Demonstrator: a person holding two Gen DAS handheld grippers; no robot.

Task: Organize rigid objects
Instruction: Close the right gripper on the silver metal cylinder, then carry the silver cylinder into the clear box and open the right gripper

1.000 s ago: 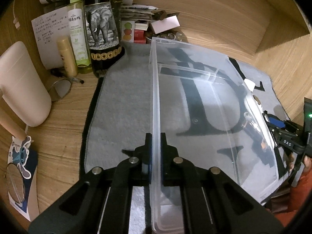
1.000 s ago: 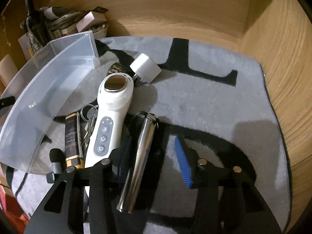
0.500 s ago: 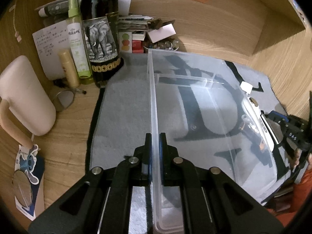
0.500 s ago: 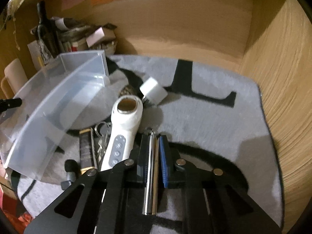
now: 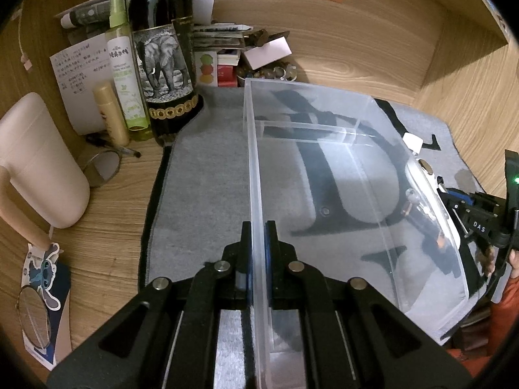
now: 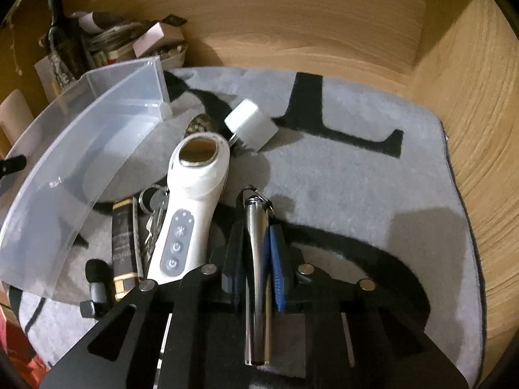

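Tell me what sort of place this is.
Most likely a wooden desk nook at home: wood-grain walls close around a grey mat with black lettering, and personal clutter sits behind, such as a dark wine bottle with an elephant label and a handwritten note.

Clear glossy plastic bin (image 5: 356, 168); polished metal cylinder (image 6: 256, 278) beside it; both on fuzzy matt cloth mat (image 6: 356, 175).

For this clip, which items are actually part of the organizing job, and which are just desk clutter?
In play:
- clear plastic bin, wall clamped by the left gripper
- chrome cylinder, clamped in the right gripper
- white handheld device, white cap, dark tube, keys beside the bin

Lying about:
- wine bottle
- green spray bottle
- beige mug
- handwritten note
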